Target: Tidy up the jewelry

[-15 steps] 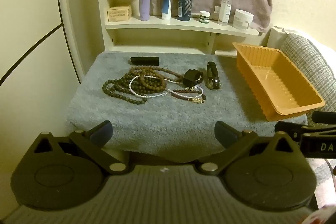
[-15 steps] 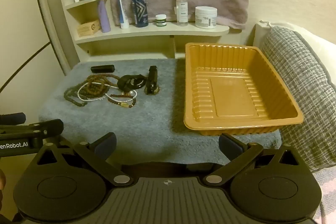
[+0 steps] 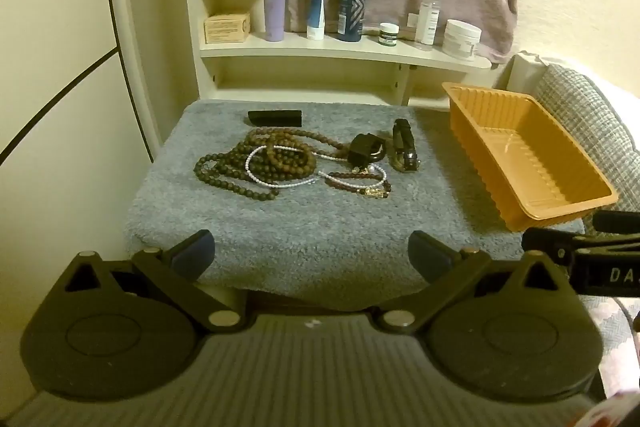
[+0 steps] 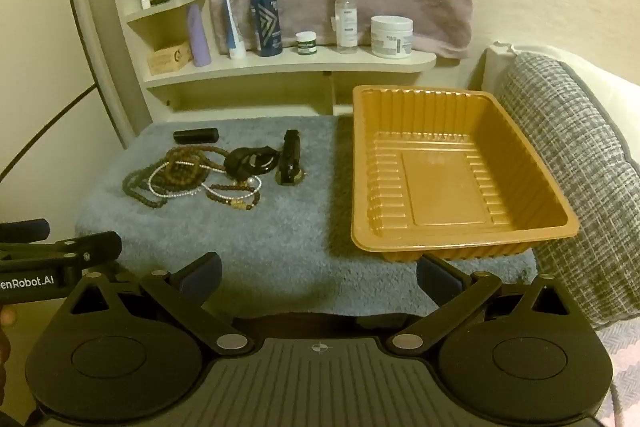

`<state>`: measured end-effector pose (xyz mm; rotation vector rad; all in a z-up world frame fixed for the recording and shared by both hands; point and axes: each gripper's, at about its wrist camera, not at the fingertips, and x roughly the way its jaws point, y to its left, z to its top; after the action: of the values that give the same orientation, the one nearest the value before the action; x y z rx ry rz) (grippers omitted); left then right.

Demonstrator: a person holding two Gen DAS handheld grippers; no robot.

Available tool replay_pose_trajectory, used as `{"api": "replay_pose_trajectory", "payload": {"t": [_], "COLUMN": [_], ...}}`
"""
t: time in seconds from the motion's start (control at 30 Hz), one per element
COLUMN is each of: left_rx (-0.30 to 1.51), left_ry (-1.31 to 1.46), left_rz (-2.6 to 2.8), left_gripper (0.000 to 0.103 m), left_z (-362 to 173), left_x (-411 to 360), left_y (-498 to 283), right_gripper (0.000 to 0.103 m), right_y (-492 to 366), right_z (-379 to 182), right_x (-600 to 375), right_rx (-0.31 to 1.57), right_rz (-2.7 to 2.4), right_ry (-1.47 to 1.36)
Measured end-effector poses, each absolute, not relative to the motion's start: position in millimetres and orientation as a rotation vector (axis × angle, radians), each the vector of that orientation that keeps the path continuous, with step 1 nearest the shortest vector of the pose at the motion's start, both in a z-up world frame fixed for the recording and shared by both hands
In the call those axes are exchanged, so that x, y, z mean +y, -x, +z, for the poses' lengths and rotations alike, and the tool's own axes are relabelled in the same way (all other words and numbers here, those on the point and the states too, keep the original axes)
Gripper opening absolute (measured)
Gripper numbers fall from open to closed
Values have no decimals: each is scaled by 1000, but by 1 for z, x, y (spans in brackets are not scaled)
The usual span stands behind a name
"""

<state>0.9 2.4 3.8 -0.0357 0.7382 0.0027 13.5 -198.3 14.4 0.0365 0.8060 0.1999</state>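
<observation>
A heap of jewelry lies on a grey-blue towel [image 3: 304,227] [image 4: 256,247]: brown bead necklaces [image 3: 256,163] [image 4: 176,173], a white pearl strand [image 3: 280,183] [image 4: 176,193], a dark red bead bracelet [image 3: 360,183] [image 4: 236,197], a black watch [image 3: 366,147] [image 4: 250,161] and a dark strap piece [image 3: 404,145] [image 4: 290,157]. An empty orange tray [image 3: 560,203] [image 4: 460,247] stands to its right. My left gripper [image 3: 312,253] hangs open near the towel's front edge, short of the heap. My right gripper [image 4: 320,273] is open too, before the tray's front left corner.
A small black case [image 3: 274,117] [image 4: 196,135] lies at the back of the towel. Behind it a cream shelf [image 3: 344,51] [image 4: 288,67] carries bottles, tubes and jars, with a mauve towel hung above. A grey woven cushion [image 4: 572,163] flanks the tray on the right.
</observation>
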Motion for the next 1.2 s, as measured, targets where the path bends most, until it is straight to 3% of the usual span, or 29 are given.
{"api": "replay_pose_trajectory", "payload": {"t": [1.2], "left_rx": [737], "left_ry": [32], "left_rz": [-15], "left_gripper": [102], "left_z": [4], "left_x": [-2], "left_y": [-2], "right_gripper": [103], "right_y": [-13], "right_z": [13], "right_x": [-200], "right_rx": [790], "right_rz": [199], "right_ry": [-42]}}
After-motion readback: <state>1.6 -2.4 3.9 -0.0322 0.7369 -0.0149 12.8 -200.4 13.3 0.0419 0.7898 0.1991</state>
